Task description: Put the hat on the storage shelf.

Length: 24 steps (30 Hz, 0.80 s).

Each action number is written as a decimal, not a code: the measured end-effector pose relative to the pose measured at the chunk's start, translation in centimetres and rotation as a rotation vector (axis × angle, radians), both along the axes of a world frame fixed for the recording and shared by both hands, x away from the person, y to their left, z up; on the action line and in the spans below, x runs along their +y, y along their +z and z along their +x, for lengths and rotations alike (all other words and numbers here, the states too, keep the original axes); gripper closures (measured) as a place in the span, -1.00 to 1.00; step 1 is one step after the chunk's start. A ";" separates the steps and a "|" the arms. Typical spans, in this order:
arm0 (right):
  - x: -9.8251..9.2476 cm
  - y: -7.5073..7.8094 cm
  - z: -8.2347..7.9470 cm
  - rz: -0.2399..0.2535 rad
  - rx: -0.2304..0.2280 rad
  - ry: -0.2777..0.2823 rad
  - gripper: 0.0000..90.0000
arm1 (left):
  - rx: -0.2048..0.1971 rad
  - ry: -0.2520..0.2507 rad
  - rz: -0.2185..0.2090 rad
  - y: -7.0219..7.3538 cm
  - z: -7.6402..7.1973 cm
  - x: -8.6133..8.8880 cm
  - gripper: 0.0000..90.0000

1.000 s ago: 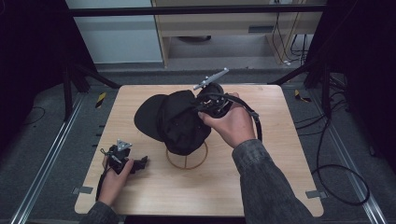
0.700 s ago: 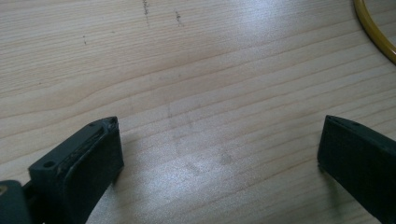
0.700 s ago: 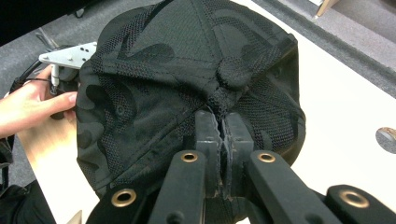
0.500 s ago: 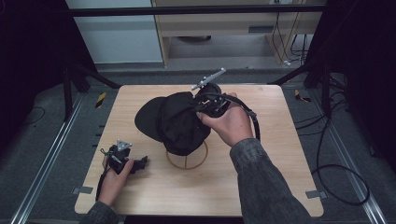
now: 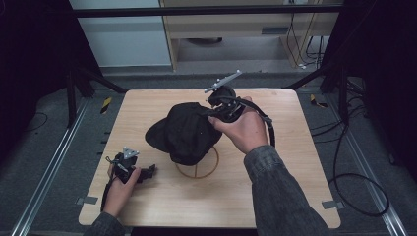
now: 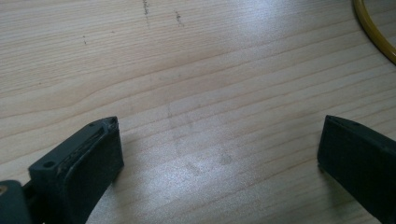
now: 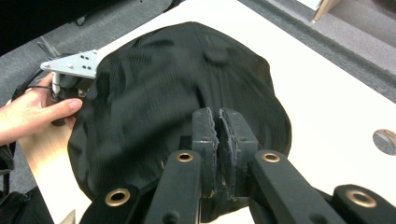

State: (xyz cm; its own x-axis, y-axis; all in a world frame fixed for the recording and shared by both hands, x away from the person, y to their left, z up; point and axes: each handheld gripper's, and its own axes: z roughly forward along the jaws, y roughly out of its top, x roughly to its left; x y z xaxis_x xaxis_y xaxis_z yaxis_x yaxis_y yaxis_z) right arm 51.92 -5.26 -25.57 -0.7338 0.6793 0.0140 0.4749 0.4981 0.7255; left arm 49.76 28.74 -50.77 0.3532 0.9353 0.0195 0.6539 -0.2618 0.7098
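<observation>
Black cap [image 5: 184, 132] draped over a yellow wire stand [image 5: 196, 164] at mid-table [image 5: 295, 196], back edge pinched between nearly closed jaws of right gripper [image 7: 218, 122], just beginning to part. Left gripper [image 6: 219, 149] resting near front left corner, jaws spread wide over bare wood

We lose most of the thin yellow wire ring stand [image 5: 197, 168] under the black fabric cap [image 5: 186, 132]. In the left gripper view it's cut off at the frame's corner. In the right gripper view the right tool [image 7: 218, 122] covers the cap's near edge.
</observation>
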 end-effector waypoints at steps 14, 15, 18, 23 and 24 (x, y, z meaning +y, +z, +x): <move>-2.8 -0.5 -0.8 0.021 -0.004 -0.023 0.89 | 0.000 0.000 0.000 0.0 0.0 0.0 -1.00; -3.0 -0.5 -0.9 0.022 -0.003 -0.028 0.89 | 0.000 0.000 0.000 0.0 0.0 0.0 -1.00; -3.8 -0.5 -1.2 0.026 -0.004 -0.039 0.90 | 0.000 0.000 0.001 0.0 0.0 0.0 -1.00; -4.6 -0.5 -1.5 0.031 -0.008 -0.052 0.89 | 0.000 0.000 0.001 0.0 0.0 0.0 -1.00; -4.8 -0.5 -1.6 0.035 -0.013 -0.052 0.89 | 0.000 0.000 0.000 0.0 0.0 0.0 -1.00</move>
